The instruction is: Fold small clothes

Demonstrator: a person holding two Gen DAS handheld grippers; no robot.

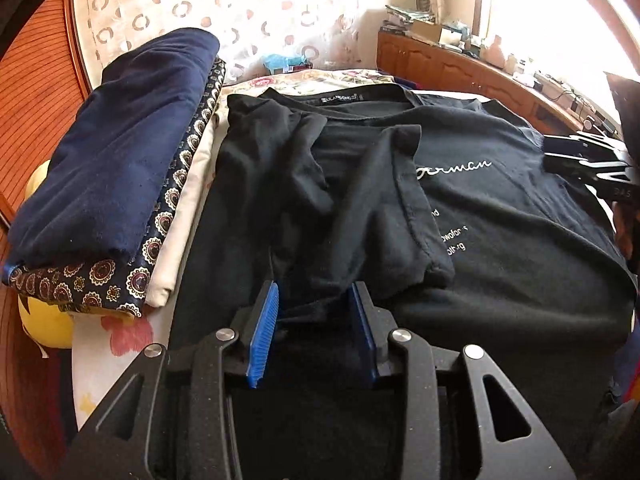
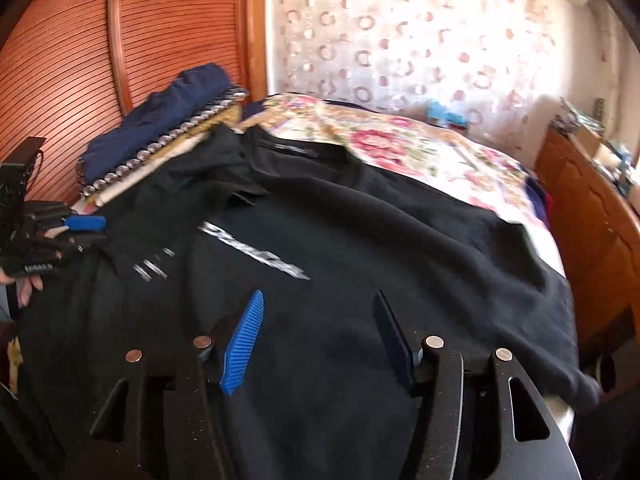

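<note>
A black T-shirt [image 1: 500, 248] with white script lies flat on the bed, collar at the far side. Its left side and sleeve [image 1: 396, 208] are folded in over the chest. My left gripper [image 1: 315, 292] sits low over the near end of that folded flap. Its blue pads [image 1: 264, 332] stand apart and do not press the cloth, so it is open. In the right wrist view the shirt [image 2: 380, 232] looks blurred, and my right gripper [image 2: 318, 296] hovers over its lower middle, open, with nothing between the fingers. The left gripper [image 2: 80, 224] shows at the left edge there.
A stack of folded clothes [image 1: 120, 152], navy on top of a patterned piece, lies left of the shirt. A floral bedspread [image 2: 400, 140] covers the bed beyond the collar. A wooden cabinet [image 1: 460, 64] runs along the right and a slatted wooden panel [image 2: 160, 40] stands at the left.
</note>
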